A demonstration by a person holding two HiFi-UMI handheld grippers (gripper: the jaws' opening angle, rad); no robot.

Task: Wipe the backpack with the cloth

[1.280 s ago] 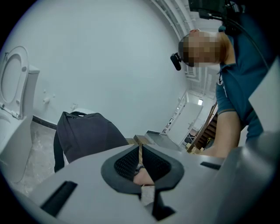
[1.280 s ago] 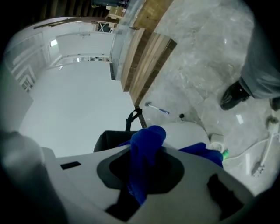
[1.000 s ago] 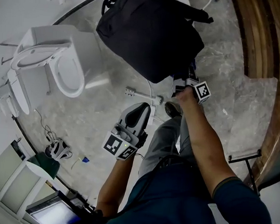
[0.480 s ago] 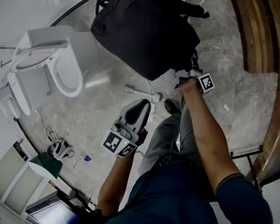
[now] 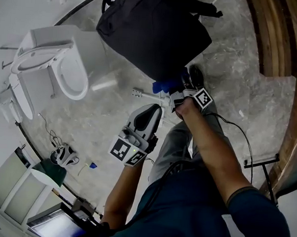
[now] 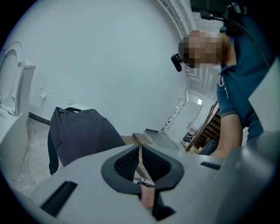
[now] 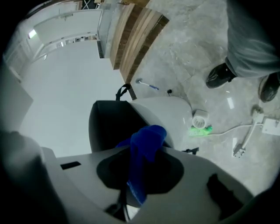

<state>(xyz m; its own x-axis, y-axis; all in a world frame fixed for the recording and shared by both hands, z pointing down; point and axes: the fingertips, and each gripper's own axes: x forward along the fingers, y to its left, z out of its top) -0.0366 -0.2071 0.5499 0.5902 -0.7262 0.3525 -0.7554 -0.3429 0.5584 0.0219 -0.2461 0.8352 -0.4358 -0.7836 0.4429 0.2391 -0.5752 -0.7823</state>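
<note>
Grey marbled floor (image 5: 235, 56) fills the bathroom, with a white toilet (image 5: 55, 67) at the left, its lid up. A big black backpack (image 5: 153, 31) sits at the top of the head view, seemingly on a white rounded surface, though only slivers of that surface show.

The right claw (image 5: 177, 94) is just below the backpack's lower edge, clamped on a blue cloth (image 5: 161, 87). In the right gripper view the cloth (image 7: 144, 153) stands up between the jaws, and its bunched top lies against the edge of the backpack (image 7: 111, 127). Whether they touch is hard to tell.

The left claw (image 5: 147, 118) hangs lower, well clear of the bag, above the person's knee. Its own view shows the jaws together with nothing in them, and the backpack (image 6: 83, 133) off to the left.
</note>
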